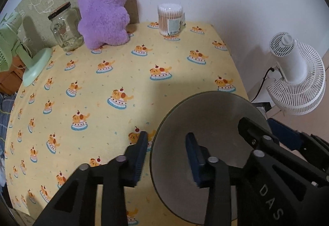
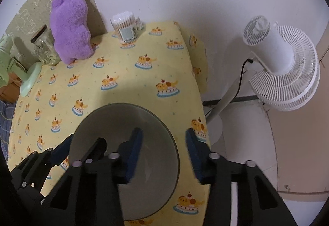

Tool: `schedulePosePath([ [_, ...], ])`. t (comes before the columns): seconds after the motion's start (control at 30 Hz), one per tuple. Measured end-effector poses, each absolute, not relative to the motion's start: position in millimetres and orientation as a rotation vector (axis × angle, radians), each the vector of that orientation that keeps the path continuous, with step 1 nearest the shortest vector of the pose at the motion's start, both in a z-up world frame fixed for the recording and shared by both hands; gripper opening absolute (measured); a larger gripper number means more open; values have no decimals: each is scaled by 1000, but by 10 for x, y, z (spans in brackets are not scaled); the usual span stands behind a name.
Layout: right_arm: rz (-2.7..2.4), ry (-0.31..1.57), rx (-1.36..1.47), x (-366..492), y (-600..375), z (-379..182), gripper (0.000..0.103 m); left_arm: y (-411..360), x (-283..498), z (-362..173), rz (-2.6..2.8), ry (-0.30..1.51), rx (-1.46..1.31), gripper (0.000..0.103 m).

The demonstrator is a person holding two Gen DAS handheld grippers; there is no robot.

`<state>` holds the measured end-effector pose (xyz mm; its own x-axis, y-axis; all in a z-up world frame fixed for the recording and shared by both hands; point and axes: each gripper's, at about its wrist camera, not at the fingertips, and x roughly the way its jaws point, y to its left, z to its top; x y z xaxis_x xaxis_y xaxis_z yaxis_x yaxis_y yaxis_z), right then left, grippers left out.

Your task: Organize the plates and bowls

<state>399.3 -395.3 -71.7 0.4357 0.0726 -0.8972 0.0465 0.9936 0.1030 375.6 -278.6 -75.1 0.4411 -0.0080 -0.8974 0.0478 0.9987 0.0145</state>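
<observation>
Across both grippers' spread fingers, bowl (image 1: 213,123)

At the upper left of the frame we see a purple plush toy (image 1: 104,8) beside a glass jar (image 1: 66,28) and a green fan (image 1: 12,49). A cotton swab tub (image 1: 170,19) stands upper centre on the yellow tablecloth (image 1: 115,73); a white fan (image 1: 296,73) is at right.

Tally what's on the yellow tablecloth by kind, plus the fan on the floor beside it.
Bowls: 1, grey bowl
Plush toys: 1, purple plush
Glass jars: 1, jar
Cotton swab tubs: 1, swab tub
Fans: 2, green desk fan, white floor fan
Total: 6
</observation>
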Motion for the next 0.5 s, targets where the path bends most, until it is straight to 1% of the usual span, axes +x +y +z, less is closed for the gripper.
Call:
schedulePosePath([
  [0.03,21,1130,130,3999,-3963,-746,33,-2788,3761,-772,-37,1121,42,29],
  [0.17,15,1141,125,4016,-3965,-809,26,-2802,3767,-810,-19,1126,65,23],
  [0.3,9,1137,111,4022,-3956,-822,26,-2790,3771,-815,-17,1126,70,21],
  [0.5,-1,1155,121,4018,-3960,-814,26,-2772,3768,-804,-19,1144,70,21],
])
